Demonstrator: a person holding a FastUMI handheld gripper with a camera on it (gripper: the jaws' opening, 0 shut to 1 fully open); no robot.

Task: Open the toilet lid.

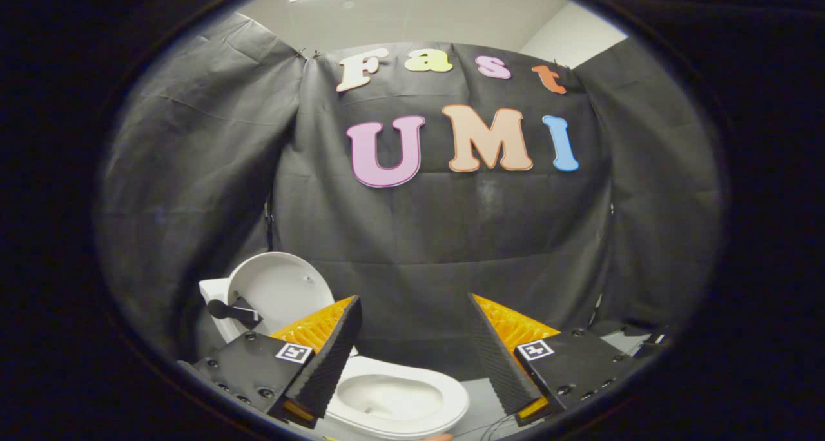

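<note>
Between ribbed wedge fingers of gripper (412, 357), spread apart, empty: glossy oval toilet bowl (396, 399); rounded lid (280, 289) upright.

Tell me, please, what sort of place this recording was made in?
Probably a staged recording booth, not a real bathroom: a white toilet with its lid already raised stands before a black cloth wall under an office-like ceiling. The gripper hangs open above the bowl.

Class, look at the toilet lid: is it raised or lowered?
Raised. The toilet lid stands upright behind the exposed bowl; the gripper fingers are spread apart, holding nothing.
</note>
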